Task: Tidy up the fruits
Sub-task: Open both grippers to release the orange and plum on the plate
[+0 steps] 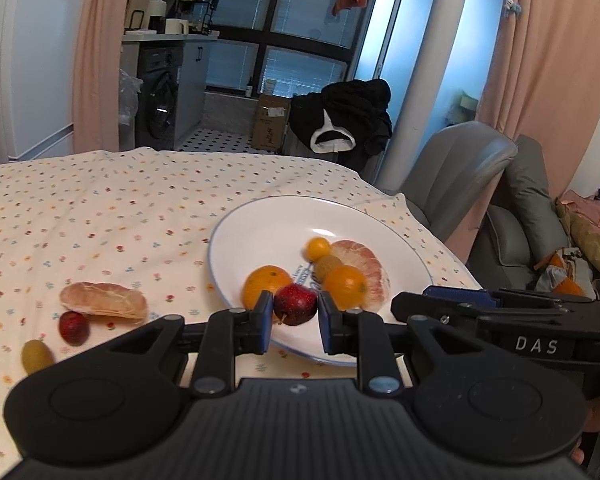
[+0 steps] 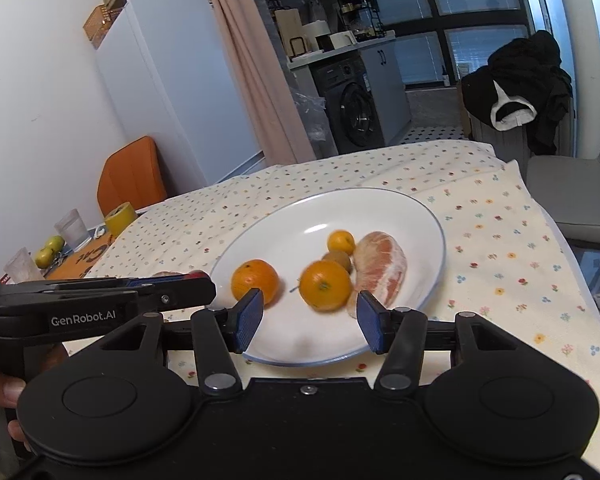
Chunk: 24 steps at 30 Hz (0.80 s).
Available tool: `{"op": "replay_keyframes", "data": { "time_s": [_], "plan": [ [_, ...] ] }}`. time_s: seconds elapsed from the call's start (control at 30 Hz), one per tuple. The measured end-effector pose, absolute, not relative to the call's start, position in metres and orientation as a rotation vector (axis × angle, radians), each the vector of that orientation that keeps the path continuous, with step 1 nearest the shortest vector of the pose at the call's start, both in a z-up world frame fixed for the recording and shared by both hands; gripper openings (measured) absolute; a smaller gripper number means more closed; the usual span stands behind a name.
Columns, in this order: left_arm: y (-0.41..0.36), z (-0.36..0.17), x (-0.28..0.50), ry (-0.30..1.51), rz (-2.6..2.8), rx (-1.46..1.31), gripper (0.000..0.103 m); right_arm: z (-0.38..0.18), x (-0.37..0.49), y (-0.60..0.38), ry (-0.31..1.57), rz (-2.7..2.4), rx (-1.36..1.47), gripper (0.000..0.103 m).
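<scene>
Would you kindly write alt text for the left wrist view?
The left hand-held gripper holds a small red fruit between its blue pads over the near rim of a white plate with oranges and a peeled citrus piece. On the floral tablecloth to the left lie another peeled piece, a red fruit and a green one.
</scene>
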<state>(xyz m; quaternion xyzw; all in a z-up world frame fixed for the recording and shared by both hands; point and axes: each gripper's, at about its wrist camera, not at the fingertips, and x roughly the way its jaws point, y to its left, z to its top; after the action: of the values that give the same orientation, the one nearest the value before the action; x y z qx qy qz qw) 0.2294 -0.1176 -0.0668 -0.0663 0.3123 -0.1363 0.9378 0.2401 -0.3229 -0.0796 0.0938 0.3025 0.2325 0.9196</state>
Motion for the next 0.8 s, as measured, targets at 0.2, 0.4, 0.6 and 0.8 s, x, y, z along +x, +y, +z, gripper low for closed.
{"op": "replay_keyframes", "data": {
  "time_s": [0.2, 0.4, 0.6, 0.8],
  "plan": [
    [-0.115, -0.068, 0.232, 0.654, -0.264, -0.145, 0.026, -0.082, 0.240, -0.326, 0.627, 0.476, 0.206, 0.052],
    [-0.105, -0.064, 0.228, 0.649, -0.229, -0.144, 0.026, -0.081, 0.241, -0.319, 0.628, 0.492, 0.201, 0.052],
    [-0.090, -0.059, 0.218, 0.639, -0.191, -0.145, 0.035, -0.076, 0.234, -0.310, 0.621, 0.515, 0.186, 0.057],
    [-0.073, -0.057, 0.206, 0.633, -0.150, -0.151, 0.049, -0.075, 0.230, -0.297, 0.625, 0.534, 0.173, 0.060]
  ]
}}
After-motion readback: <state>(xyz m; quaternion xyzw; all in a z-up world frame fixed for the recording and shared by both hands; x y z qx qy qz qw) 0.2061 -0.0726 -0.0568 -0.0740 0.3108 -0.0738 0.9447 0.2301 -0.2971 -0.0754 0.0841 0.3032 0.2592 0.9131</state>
